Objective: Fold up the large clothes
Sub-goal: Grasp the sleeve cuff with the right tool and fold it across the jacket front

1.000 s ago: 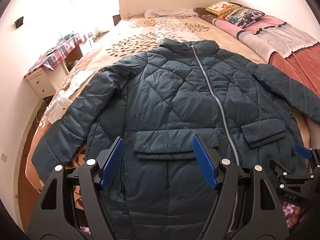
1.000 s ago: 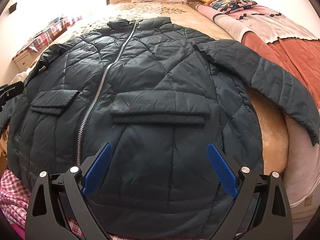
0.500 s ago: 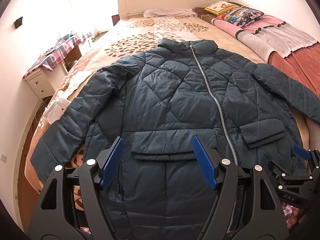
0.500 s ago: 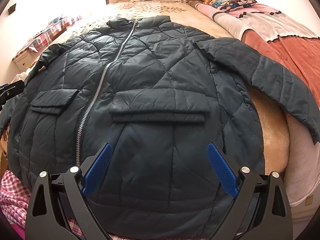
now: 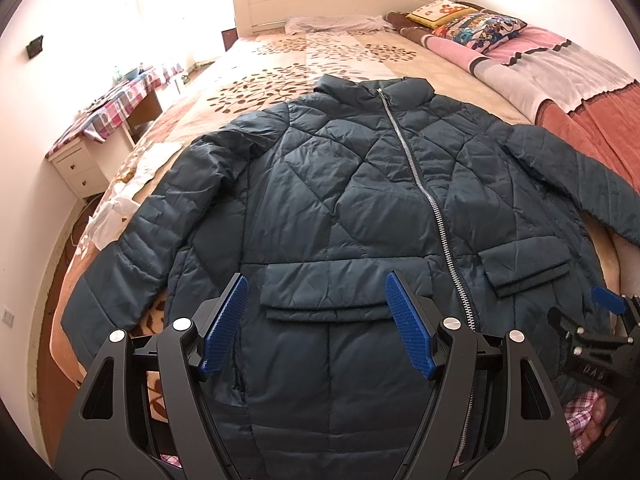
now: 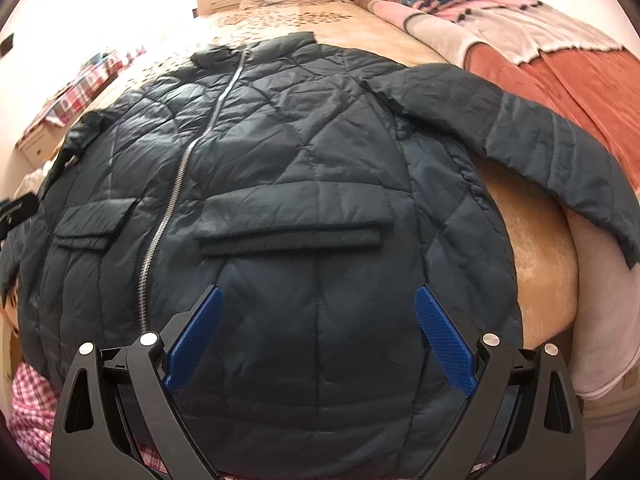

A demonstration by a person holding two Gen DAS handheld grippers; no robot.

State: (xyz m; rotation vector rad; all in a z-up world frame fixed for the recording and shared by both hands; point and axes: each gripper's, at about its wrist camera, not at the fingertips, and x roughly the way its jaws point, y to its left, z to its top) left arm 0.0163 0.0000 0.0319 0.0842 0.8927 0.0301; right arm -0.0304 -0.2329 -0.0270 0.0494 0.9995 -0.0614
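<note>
Both grippers, left (image 5: 316, 320) and right (image 6: 318, 336), hover with jaws spread wide and empty above the hem of the zipped jacket (image 5: 340, 200), which lies flat, front up, on the bed (image 5: 340, 48).

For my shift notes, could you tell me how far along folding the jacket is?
Done: the jacket lies flat, zipped, front up on the bed. In hand: nothing; left gripper and right gripper hover over its hem, jaws open. Left: every fold; both sleeves are spread outward.
</note>
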